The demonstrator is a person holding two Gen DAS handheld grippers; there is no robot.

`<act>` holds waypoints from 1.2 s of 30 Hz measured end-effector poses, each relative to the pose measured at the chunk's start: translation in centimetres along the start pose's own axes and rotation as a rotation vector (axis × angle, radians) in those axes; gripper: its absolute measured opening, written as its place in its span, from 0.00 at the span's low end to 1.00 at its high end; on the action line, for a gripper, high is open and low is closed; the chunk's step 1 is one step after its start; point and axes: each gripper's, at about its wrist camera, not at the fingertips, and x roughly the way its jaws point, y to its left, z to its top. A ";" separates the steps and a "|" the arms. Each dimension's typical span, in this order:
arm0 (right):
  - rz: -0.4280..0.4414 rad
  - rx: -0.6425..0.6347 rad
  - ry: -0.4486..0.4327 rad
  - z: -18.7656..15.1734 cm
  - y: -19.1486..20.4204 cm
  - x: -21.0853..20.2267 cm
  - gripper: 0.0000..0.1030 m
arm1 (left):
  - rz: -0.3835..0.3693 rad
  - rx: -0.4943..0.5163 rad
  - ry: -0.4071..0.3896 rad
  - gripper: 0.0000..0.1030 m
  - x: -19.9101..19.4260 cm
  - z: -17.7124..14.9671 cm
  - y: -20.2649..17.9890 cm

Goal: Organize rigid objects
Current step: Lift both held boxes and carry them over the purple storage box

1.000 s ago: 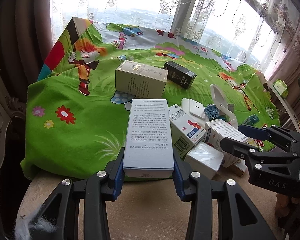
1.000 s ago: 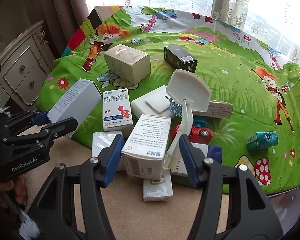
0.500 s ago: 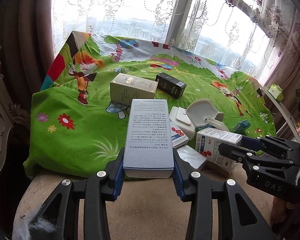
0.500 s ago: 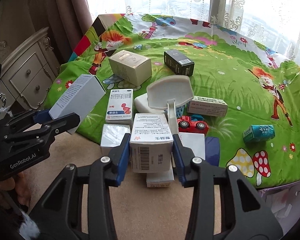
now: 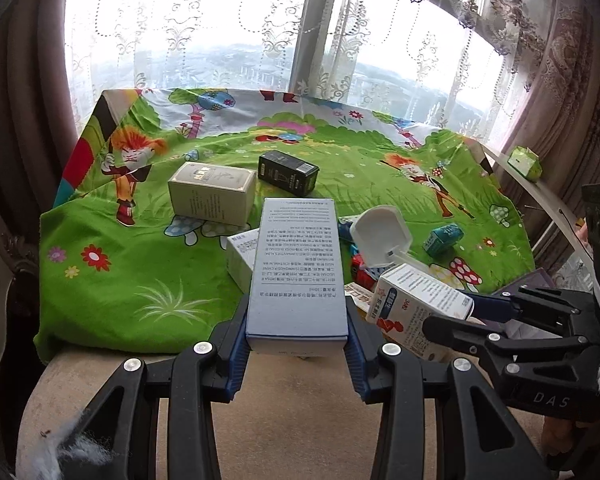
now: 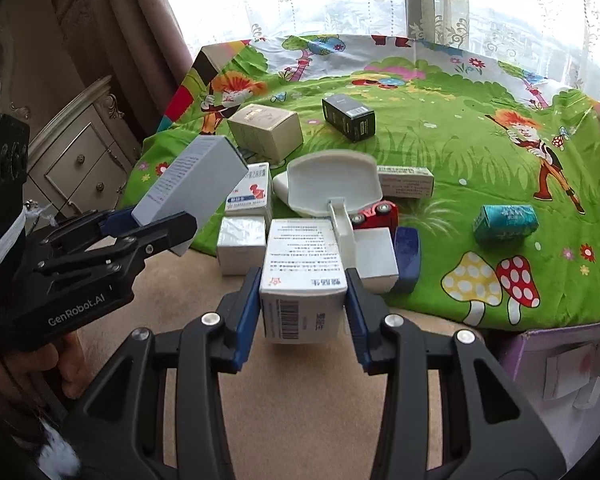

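While our left gripper (image 5: pixel 297 334) clamps a tall matte grey-white carton (image 5: pixel 297 268) of fine print, our right gripper (image 6: pixel 303 298) pinches a white cardboard medicine box (image 6: pixel 303 276) with a barcode end, both raised off the near edge of the cartoon-printed green cloth (image 6: pixel 452 148). Glossy black box (image 6: pixel 349 117) and beige carton (image 6: pixel 266 131) lie toward its far left corner.
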 end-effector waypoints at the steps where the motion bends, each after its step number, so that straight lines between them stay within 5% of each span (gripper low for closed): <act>1: 0.006 0.006 0.006 -0.5 -0.2 -0.2 0.43 | -0.011 0.010 0.007 0.41 0.1 -0.1 -0.4; 16: -0.030 0.085 -0.050 -3.3 -3.5 -4.0 0.42 | -0.104 0.109 0.056 0.41 0.6 -0.8 -5.5; 36: -0.312 0.396 -0.103 -8.6 -15.5 -10.0 0.42 | -0.338 0.350 0.173 0.41 4.6 -0.1 -19.3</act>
